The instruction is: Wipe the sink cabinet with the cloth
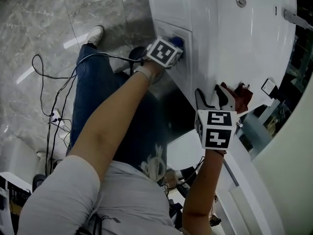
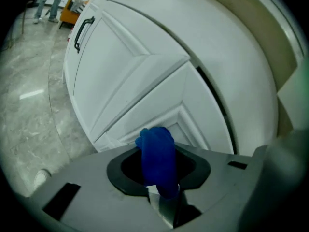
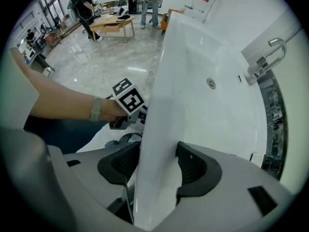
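Note:
The white sink cabinet (image 1: 172, 9) has panelled doors (image 2: 140, 76). A blue cloth (image 1: 176, 42) is bunched in my left gripper (image 1: 174, 46), which is shut on it at the cabinet door's lower panel. In the left gripper view the blue cloth (image 2: 157, 158) sticks out between the jaws of the left gripper (image 2: 159, 180), close to the door's moulding. My right gripper (image 1: 211, 98) points down over the white sink's rim (image 3: 159, 129). The right gripper (image 3: 158, 163) stands open, its jaws astride that rim.
The sink basin (image 1: 244, 38) has a drain (image 1: 240, 0) and a faucet (image 3: 270, 52). A dark red object (image 1: 240, 96) lies just beyond the right gripper. Black cables (image 1: 49, 97) trail on the marble floor beside the person's legs (image 1: 98, 82). A dark handle (image 2: 83, 30) is on a farther door.

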`<state>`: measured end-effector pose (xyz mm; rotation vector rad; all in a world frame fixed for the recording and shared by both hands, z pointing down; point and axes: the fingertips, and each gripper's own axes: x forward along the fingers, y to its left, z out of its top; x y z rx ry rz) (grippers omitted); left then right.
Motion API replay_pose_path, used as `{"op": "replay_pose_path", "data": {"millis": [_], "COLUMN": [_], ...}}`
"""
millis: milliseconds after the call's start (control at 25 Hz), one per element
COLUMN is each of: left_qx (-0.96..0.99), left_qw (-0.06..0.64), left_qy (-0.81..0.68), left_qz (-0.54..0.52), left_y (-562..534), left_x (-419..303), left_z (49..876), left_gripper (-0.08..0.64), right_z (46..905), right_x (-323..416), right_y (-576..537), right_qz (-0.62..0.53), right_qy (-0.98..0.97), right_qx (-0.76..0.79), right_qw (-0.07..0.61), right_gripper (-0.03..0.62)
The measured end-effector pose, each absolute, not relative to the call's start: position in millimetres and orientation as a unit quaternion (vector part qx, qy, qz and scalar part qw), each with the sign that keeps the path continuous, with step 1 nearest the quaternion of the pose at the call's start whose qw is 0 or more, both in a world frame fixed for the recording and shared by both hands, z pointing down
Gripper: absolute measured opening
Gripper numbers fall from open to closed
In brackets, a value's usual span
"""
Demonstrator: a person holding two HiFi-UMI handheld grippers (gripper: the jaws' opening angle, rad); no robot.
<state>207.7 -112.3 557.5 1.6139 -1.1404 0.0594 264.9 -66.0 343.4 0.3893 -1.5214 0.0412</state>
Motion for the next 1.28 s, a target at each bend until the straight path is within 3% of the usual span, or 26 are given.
{"op": "replay_pose_path", "data": {"millis": [560, 960, 1280], "left_qx": [0.708, 0.721, 0.729], "left_qw": [0.544, 0.575, 0.557], "left_qy": [-0.443, -0.385, -0.394], "left_qz": [0.079, 0.025, 0.061], "left_y": [-114.5, -117.5, -117.5], "left_x": [202.2, 215.5, 214.5], "left_z": [604.3, 625.8, 611.1], "left_gripper": [0.107, 0.107, 0.098], "right_z": [344.5, 345.5, 347.6], "right_x": [262.0, 261.8, 263.2], "right_y": [-67.2, -70.0, -69.3], "right_qz": [0.009, -0.008, -0.006], "right_qy": [-0.681, -0.670, -0.656], "right_qx": [0.201, 0.232, 0.236], "right_qw": [0.705, 0.705, 0.717], "right_gripper": [0.236, 0.240, 0.242]}}
